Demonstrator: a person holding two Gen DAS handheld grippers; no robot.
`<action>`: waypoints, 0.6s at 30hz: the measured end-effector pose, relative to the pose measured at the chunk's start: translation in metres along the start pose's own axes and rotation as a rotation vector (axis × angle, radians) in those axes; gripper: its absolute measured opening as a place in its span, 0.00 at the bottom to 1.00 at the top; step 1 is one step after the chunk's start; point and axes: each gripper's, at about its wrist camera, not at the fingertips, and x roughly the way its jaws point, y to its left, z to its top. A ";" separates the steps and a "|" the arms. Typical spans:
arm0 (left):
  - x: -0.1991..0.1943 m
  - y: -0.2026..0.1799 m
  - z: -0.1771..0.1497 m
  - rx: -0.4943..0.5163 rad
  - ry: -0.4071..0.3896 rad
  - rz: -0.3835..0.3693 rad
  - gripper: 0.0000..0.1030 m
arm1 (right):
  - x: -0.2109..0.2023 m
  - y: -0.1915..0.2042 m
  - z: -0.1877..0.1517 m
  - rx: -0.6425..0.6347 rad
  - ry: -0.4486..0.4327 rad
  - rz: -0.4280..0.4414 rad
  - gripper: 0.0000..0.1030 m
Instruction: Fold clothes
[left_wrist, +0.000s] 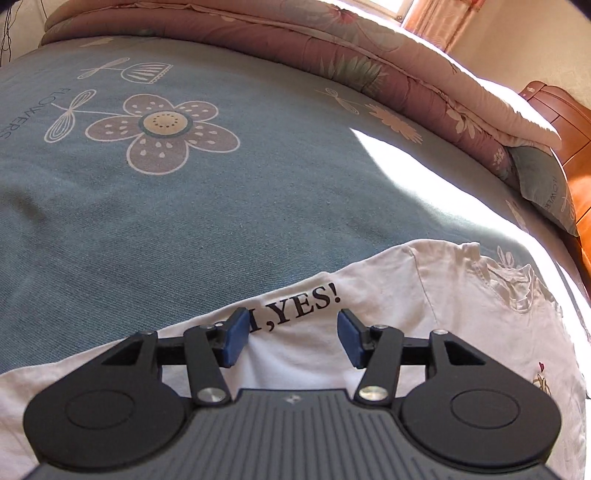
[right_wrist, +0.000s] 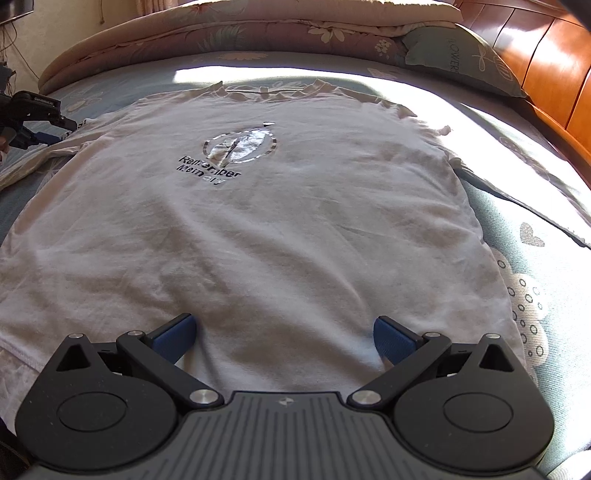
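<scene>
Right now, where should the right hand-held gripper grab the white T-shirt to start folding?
Probably the bottom hem of the white T-shirt, from the foot end. It lies flat, print up, and the open right hand-held gripper already straddles that nearest edge.

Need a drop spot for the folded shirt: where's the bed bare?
Bare blue sheet between the white T-shirt and the rolled quilt. Narrow strip right of the shirt. Crowded near the pillow by the headboard.

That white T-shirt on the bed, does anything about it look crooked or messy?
The white cotton T-shirt lies mostly flat on the blue flowered bedsheet, lightly wrinkled. Its right sleeve edge is bunched and ragged-looking. Nothing looks spilled or torn.
</scene>
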 end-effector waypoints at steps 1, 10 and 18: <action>0.000 -0.003 0.003 0.004 0.003 0.009 0.50 | 0.000 0.000 0.000 0.001 -0.003 0.000 1.00; 0.011 -0.035 -0.010 0.021 0.079 -0.154 0.63 | 0.002 0.001 -0.001 0.002 -0.031 0.007 1.00; 0.024 -0.040 0.020 0.030 -0.012 -0.068 0.62 | 0.002 -0.001 -0.003 -0.015 -0.057 0.026 1.00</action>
